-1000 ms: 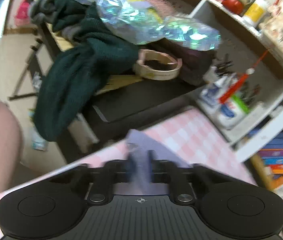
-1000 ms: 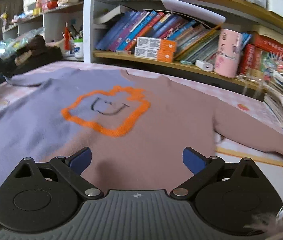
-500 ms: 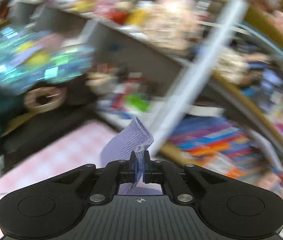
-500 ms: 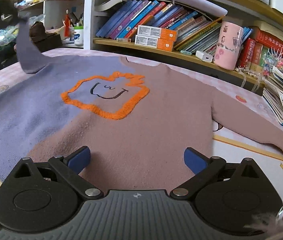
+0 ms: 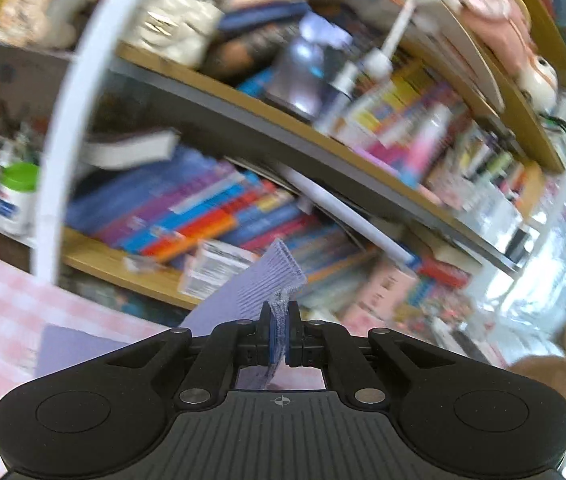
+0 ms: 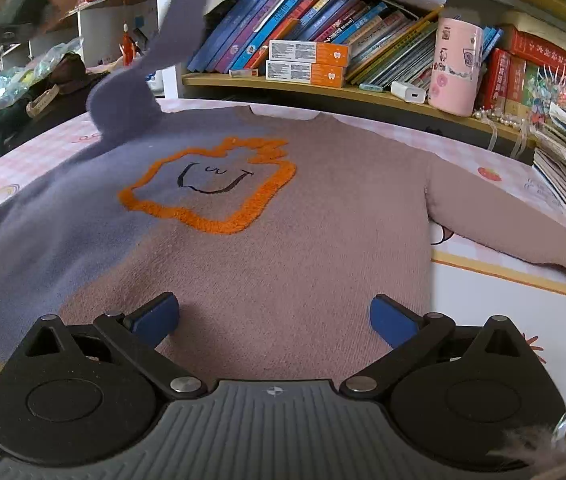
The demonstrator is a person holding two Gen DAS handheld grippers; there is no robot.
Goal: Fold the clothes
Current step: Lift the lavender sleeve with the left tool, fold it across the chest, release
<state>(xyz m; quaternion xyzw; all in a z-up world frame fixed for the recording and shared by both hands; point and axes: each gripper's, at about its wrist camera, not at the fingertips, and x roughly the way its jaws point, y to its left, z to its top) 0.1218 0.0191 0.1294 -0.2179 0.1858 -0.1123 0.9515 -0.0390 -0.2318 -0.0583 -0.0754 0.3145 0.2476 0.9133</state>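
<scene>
We lift the sweater's (image 6: 267,240) purple sleeve (image 5: 251,292) above it, left gripper (image 5: 279,330) fingers clamped on the cuff for folding; right gripper (image 6: 275,316) hovers wide open, empty.

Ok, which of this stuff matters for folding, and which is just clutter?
For the job:
- sweater
- its purple sleeve, pinched in the left gripper
- right gripper, open over the hem

Lying about:
- books
- pink cup
- orange boxes
- white charger
</scene>
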